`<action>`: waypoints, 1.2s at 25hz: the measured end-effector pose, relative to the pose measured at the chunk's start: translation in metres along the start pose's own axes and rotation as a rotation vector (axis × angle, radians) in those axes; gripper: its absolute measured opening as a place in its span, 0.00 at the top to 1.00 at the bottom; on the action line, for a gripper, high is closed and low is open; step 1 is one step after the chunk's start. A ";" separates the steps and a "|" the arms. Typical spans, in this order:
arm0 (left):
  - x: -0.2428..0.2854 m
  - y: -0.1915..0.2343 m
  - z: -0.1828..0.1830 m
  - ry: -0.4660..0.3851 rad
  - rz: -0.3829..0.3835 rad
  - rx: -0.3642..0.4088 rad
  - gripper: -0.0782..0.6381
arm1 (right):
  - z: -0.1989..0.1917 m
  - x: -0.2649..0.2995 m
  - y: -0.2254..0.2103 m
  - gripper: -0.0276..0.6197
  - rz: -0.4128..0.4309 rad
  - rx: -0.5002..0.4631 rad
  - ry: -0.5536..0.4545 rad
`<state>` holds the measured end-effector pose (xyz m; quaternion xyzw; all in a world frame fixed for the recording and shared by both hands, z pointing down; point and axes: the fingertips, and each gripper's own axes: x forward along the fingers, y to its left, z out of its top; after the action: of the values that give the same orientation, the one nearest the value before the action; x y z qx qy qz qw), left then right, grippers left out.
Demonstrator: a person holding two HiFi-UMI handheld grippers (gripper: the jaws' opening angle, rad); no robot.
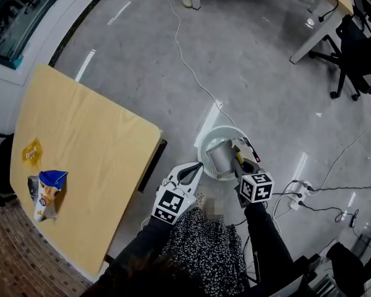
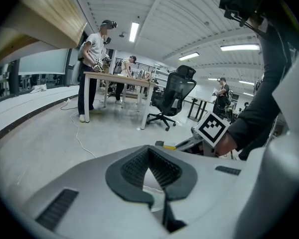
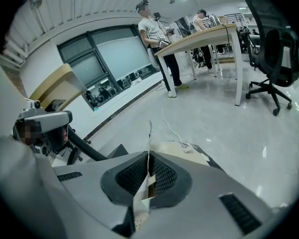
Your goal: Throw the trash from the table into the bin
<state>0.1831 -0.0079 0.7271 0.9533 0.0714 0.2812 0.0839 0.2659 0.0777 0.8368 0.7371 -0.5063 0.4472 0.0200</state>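
In the head view, the table fills the left side. Its rounded near corner stands just left of the left gripper, with a strip of bare floor between that corner and the bin. A yellow wrapper and a snack bag lie near the table's far left edge, well apart from both grippers. The right gripper reaches over the bin's rim on the right, above a grey cup lying inside. Open floor spreads beyond the bin, crossed by a white cable, and an office chair stands far off at the upper right. What the right gripper carries is hard to make out from here. In the left gripper view, the left gripper has its jaws pressed together at the tips with nothing between them. The table's edge hangs overhead at the upper left, and the floor ahead is open. The bin is hidden behind the jaws. In the right gripper view, the right gripper pinches a thin scrap of card edge-on, its top poking past the tips. Clear floor runs ahead, and what lies under the jaws is cut off.
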 end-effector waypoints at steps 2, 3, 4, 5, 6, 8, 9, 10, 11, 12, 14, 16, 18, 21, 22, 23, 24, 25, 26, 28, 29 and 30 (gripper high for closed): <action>-0.001 -0.001 -0.001 -0.001 -0.003 -0.012 0.91 | -0.001 0.002 -0.001 0.94 -0.004 -0.001 0.006; -0.001 -0.001 -0.002 0.000 -0.001 -0.017 0.91 | -0.002 0.003 -0.002 0.94 -0.006 0.000 0.006; -0.002 0.000 -0.003 0.000 0.002 -0.021 0.91 | -0.002 0.004 -0.002 0.94 -0.007 0.004 0.003; -0.003 0.002 -0.004 -0.001 0.006 -0.024 0.91 | -0.002 0.005 -0.002 0.94 -0.009 0.007 0.000; -0.004 0.003 -0.004 -0.003 0.009 -0.026 0.91 | -0.003 0.006 -0.003 0.94 -0.013 0.007 -0.001; -0.005 0.004 -0.003 -0.005 0.013 -0.028 0.91 | -0.005 0.008 -0.007 0.93 -0.034 -0.003 0.007; -0.005 0.004 -0.003 -0.005 0.013 -0.028 0.91 | -0.006 0.009 -0.009 0.88 -0.047 -0.007 0.017; -0.004 0.004 -0.003 -0.005 0.014 -0.029 0.91 | -0.008 0.010 -0.011 0.80 -0.059 -0.006 0.027; -0.004 0.003 -0.002 -0.005 0.013 -0.031 0.91 | -0.009 0.011 -0.012 0.74 -0.067 0.000 0.035; -0.004 0.002 -0.002 -0.005 0.011 -0.033 0.91 | -0.010 0.011 -0.012 0.71 -0.071 0.007 0.039; -0.005 -0.001 -0.001 -0.006 0.006 -0.033 0.91 | -0.010 0.009 -0.009 0.71 -0.063 0.012 0.038; -0.007 -0.003 0.002 -0.009 0.003 -0.031 0.91 | -0.005 0.006 -0.003 0.71 -0.046 0.006 0.021; -0.009 -0.005 0.007 -0.013 0.002 -0.026 0.91 | 0.005 0.001 0.003 0.71 -0.031 -0.004 -0.009; -0.016 -0.008 0.019 -0.022 0.003 -0.015 0.91 | 0.024 -0.012 0.014 0.71 -0.016 -0.026 -0.053; -0.018 -0.009 0.024 -0.028 0.004 -0.013 0.91 | 0.032 -0.017 0.017 0.71 -0.014 -0.035 -0.066; -0.020 -0.010 0.029 -0.034 0.005 -0.013 0.91 | 0.040 -0.023 0.020 0.71 -0.013 -0.044 -0.078; -0.023 -0.011 0.034 -0.039 0.006 -0.015 0.91 | 0.048 -0.028 0.024 0.71 -0.011 -0.051 -0.089; -0.025 -0.012 0.039 -0.042 0.008 -0.018 0.91 | 0.056 -0.034 0.028 0.71 -0.009 -0.058 -0.098; -0.029 -0.014 0.043 -0.041 0.012 -0.020 0.91 | 0.063 -0.041 0.032 0.71 -0.006 -0.065 -0.105; -0.038 -0.019 0.051 -0.043 0.019 -0.024 0.91 | 0.078 -0.055 0.042 0.71 -0.001 -0.081 -0.118; -0.043 -0.023 0.055 -0.047 0.020 -0.024 0.91 | 0.085 -0.063 0.046 0.71 0.000 -0.087 -0.127; -0.048 -0.027 0.061 -0.051 0.021 -0.019 0.91 | 0.092 -0.072 0.051 0.71 -0.002 -0.093 -0.137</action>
<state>0.1748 0.0024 0.6460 0.9600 0.0565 0.2585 0.0920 0.2795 0.0616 0.7113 0.7647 -0.5261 0.3716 0.0198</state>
